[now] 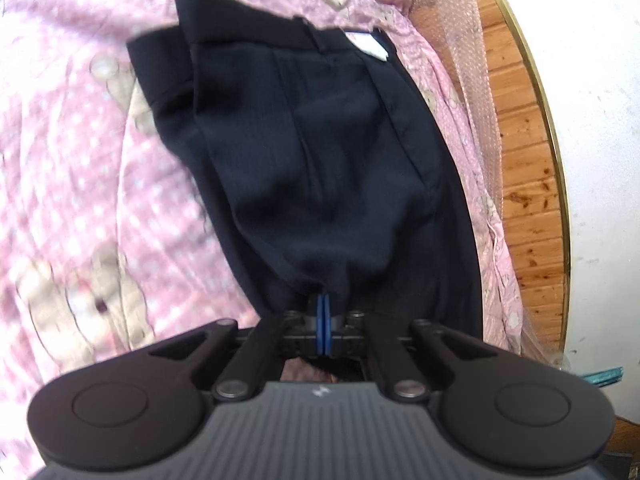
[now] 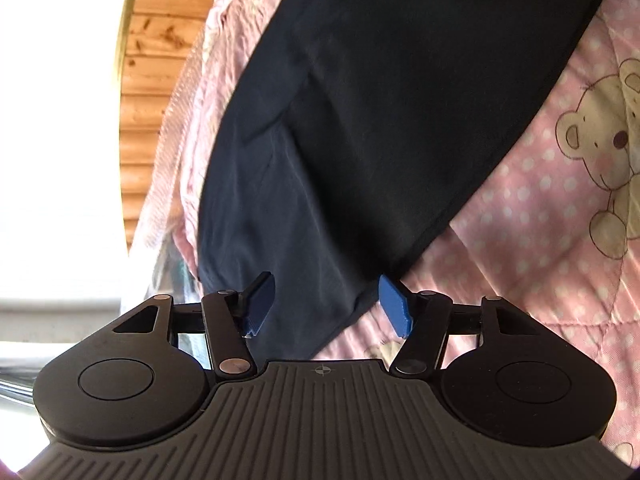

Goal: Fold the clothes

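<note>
Jaws: left gripper pinching dark trousers, right gripper spread wide.
Trousers lie on pink teddy-bear quilt; right fingers straddle a trouser end.

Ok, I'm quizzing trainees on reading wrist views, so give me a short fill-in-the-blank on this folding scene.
1. The left tool is ____ on the edge of the dark trousers.
2. The right tool has its blue pads spread ____ around the trousers' end.
3. The trousers lie on a ____ quilt printed with bears.
4. A small ____ label shows at the waistband.

Missing words: shut; open; pink; white
</note>
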Tool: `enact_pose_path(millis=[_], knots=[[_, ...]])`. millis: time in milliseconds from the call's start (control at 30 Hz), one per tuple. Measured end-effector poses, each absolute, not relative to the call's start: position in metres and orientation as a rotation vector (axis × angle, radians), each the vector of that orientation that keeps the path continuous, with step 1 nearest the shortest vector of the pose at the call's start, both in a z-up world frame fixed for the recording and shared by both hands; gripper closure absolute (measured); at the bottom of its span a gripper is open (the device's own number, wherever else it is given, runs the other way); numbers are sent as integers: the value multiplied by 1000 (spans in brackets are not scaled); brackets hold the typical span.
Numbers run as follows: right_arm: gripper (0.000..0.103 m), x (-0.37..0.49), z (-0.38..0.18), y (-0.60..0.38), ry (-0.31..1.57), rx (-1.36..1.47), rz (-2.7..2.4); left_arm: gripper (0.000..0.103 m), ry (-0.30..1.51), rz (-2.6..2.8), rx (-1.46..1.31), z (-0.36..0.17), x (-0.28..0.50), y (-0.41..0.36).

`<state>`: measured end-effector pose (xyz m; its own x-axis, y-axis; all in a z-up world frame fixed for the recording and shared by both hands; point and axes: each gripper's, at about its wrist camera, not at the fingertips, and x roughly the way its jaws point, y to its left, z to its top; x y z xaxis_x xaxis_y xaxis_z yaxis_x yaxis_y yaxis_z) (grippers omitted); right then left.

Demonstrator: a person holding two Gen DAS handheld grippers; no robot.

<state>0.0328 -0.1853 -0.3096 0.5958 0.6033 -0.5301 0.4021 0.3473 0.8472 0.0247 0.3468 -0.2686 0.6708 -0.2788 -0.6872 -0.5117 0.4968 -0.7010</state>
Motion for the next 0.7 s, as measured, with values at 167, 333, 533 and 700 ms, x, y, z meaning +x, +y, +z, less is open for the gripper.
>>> enact_pose_path(millis=[167, 333, 533, 700], knots=[[43, 41, -310, -180, 1005, 1256, 145, 97, 834, 202, -1066, -265, 31, 367], [43, 34, -310, -172, 1012, 1331, 154, 97, 818, 243, -1059, -264, 39, 385], [43, 32, -316, -169, 1005, 1329, 131, 97, 829, 248, -1073, -268, 35, 385], [48, 37, -321, -174, 969, 1342, 80, 95, 834, 241, -1108, -275, 25, 378]])
